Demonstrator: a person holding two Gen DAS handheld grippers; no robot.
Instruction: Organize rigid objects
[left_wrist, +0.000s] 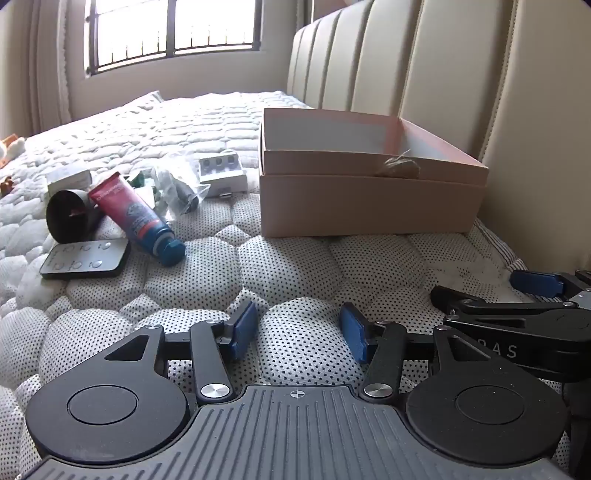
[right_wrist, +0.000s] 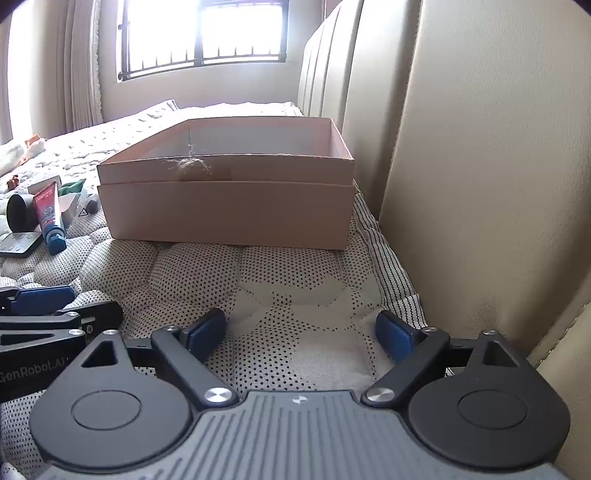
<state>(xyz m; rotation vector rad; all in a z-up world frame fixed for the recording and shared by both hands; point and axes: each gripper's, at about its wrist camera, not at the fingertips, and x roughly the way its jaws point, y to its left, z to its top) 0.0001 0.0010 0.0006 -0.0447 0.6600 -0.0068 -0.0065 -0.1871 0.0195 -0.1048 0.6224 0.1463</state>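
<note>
1. Far left on quilted mattress (left_wrist: 295, 266): black remote (left_wrist: 85, 258), dark cylinder (left_wrist: 68, 216), red-and-blue tube (left_wrist: 138, 218) leaning over both, clear plastic bag (left_wrist: 177, 184), white case (left_wrist: 221, 173) behind.
2. Centre: left gripper (left_wrist: 299, 328), jaws spread wide, nothing between, low over mattress.
3. Right of clutter: open pink box (left_wrist: 369, 201), against headboard (left_wrist: 461, 74).
4. Far right: right gripper (right_wrist: 301, 332), jaws apart, empty.
</note>
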